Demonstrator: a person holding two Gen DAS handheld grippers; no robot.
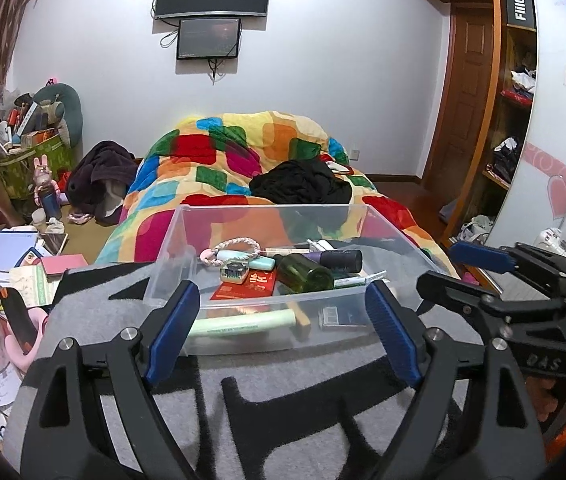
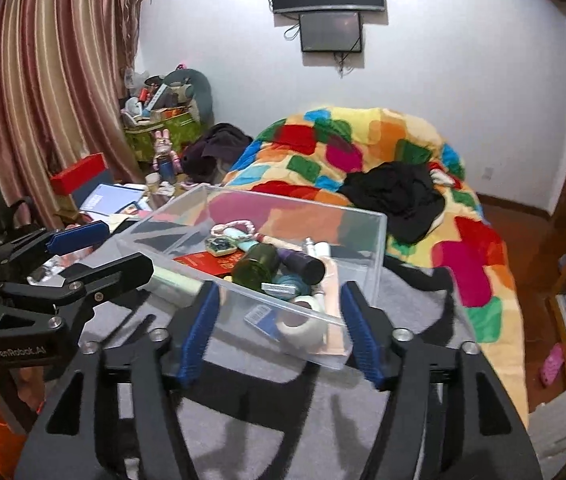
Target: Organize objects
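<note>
A clear plastic bin (image 1: 171,256) stands on a grey and black blanket (image 1: 283,380) at the foot of the bed. It holds a green glass bottle (image 1: 303,274), a red booklet (image 1: 251,284), a pink rope ring (image 1: 235,245), a dark tube (image 1: 341,260), a pale green tube (image 1: 243,322) and other small items. My left gripper (image 1: 283,316) is open and empty just short of the bin's near wall. My right gripper (image 2: 281,316) is open and empty at the bin's (image 2: 379,240) near corner; a tape roll (image 2: 301,326) lies inside there.
A bright patchwork quilt (image 1: 243,168) with black clothing (image 1: 303,186) covers the bed behind the bin. Books, papers and boxes (image 1: 15,256) crowd the left side. A wardrobe with shelves (image 1: 511,120) stands at the right. Each gripper shows in the other's view (image 1: 483,276) (image 2: 75,256).
</note>
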